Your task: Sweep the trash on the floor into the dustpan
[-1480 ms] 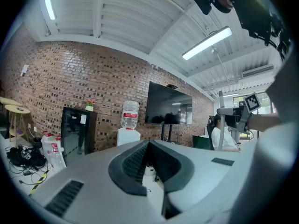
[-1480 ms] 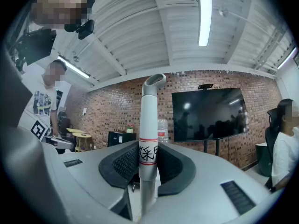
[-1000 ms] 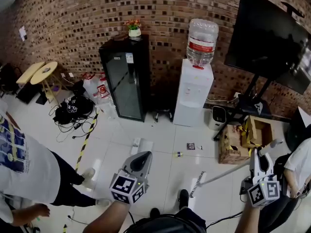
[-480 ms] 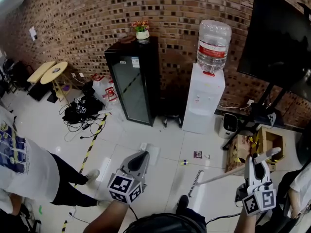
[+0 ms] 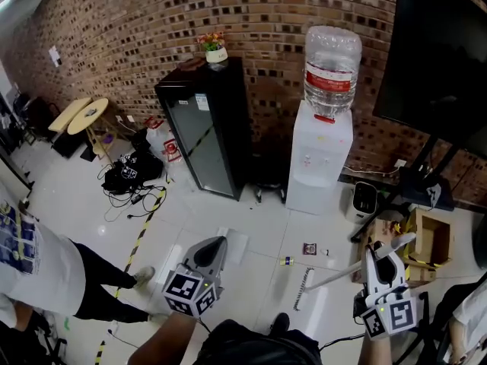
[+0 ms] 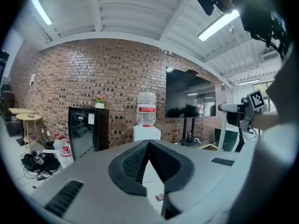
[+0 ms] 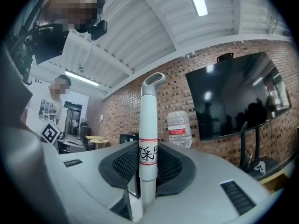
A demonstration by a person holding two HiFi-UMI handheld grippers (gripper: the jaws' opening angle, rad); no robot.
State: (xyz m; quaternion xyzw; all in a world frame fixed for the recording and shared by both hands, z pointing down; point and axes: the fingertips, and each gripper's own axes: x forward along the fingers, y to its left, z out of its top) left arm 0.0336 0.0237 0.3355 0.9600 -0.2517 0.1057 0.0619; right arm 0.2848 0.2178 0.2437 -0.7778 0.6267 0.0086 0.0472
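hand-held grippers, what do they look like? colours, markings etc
The left hand-held gripper and right hand-held gripper match. Both have smooth light-grey shells that taper toward the jaws, with small slotted vents on top. Dark ribbed pads line the inner faces. At its rear, each carries a white cube printed with black square markers.

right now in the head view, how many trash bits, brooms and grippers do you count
trash bits: 3 (dark square wrapper, small tube-like bit, tiny pale scrap)
brooms: 1 (broom, its handle clamped in the right gripper)
grippers: 2 (the right one, plus the left gripper, shut with nothing in it)
total: 6
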